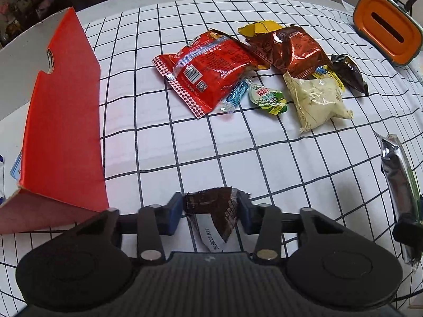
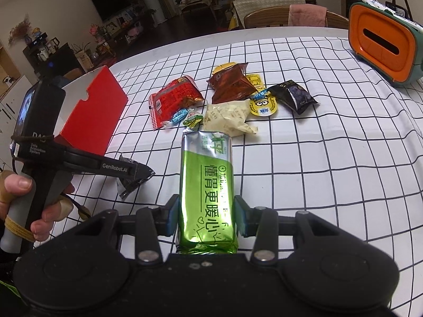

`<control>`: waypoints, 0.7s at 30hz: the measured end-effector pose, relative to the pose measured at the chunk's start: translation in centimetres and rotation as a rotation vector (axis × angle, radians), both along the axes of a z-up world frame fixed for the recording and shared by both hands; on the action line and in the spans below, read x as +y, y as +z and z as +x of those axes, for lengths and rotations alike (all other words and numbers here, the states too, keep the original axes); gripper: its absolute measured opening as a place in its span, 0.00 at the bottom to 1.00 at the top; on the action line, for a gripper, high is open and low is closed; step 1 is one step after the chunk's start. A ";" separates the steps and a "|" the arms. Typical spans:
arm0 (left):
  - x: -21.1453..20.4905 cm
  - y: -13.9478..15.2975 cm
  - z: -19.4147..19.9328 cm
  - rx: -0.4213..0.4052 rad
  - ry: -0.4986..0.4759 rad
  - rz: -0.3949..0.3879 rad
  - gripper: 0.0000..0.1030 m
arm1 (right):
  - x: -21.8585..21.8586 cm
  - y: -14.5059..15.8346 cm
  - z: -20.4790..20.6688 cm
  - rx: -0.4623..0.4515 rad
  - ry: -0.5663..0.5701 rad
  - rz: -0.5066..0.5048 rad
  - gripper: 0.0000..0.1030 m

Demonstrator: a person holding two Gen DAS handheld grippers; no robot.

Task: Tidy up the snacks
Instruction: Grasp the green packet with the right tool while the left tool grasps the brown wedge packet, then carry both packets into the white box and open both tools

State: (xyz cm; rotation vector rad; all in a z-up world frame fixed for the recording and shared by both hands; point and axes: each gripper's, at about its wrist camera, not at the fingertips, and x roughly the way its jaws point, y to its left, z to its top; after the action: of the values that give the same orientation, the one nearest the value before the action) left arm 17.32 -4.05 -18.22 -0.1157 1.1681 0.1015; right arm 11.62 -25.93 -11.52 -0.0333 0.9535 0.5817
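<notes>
Left hand-held gripper (image 1: 210, 209), bottom centre of left wrist view: blue pads either side of a small dark brown packet (image 1: 211, 211), both pads look to touch it, narrow gap. Packet's white printed end hangs toward the camera. In right wrist view same gripper sits lower left, gripped by a hand (image 2: 31, 206), brown packet at its tip just above the tabletop (image 2: 317, 185).

Right hand-held gripper (image 2: 206, 216), bottom centre of right wrist view: clamped on a long green foil bar (image 2: 207, 185), pads pressing both long sides, bar pointing away toward frame centre. In left wrist view that bar shows silver at the far right edge.

Beyond, mid-frame in both views, the snack pile on the white gridded cloth: red bag (image 1: 203, 71), blue candy (image 1: 234, 95) just beside it, small green-white sachet (image 1: 267, 97), pale cream bag (image 1: 314, 100), brown foil bag (image 1: 293, 50) w/ yellow pack (image 1: 260, 26) behind, black pouch (image 1: 349, 74) at right. Yellow cartoon-face cup (image 2: 264, 108) shows only in right wrist view.

Red open box (image 1: 63, 132) at left, near left gripper. Orange tissue box (image 1: 386, 31) upper right, well apart from the pile.
</notes>
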 end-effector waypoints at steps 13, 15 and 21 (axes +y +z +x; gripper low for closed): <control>1.5 2.4 -1.9 -0.023 -0.023 -0.084 0.34 | 1.7 1.2 -0.6 -0.035 -0.007 -0.012 0.41; 1.8 3.4 -2.5 -0.037 -0.033 -0.086 0.34 | 2.2 1.6 -0.9 -0.042 -0.009 -0.011 0.40; 3.5 6.9 -4.2 -0.086 -0.048 -0.086 0.34 | 4.4 3.1 -1.9 -0.074 0.000 -0.014 0.40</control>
State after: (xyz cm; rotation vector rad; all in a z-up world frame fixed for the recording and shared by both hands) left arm 13.14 -0.54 -11.37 -0.1657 1.0884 0.0036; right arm 9.74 -21.48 -8.37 -0.0674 0.8858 0.5701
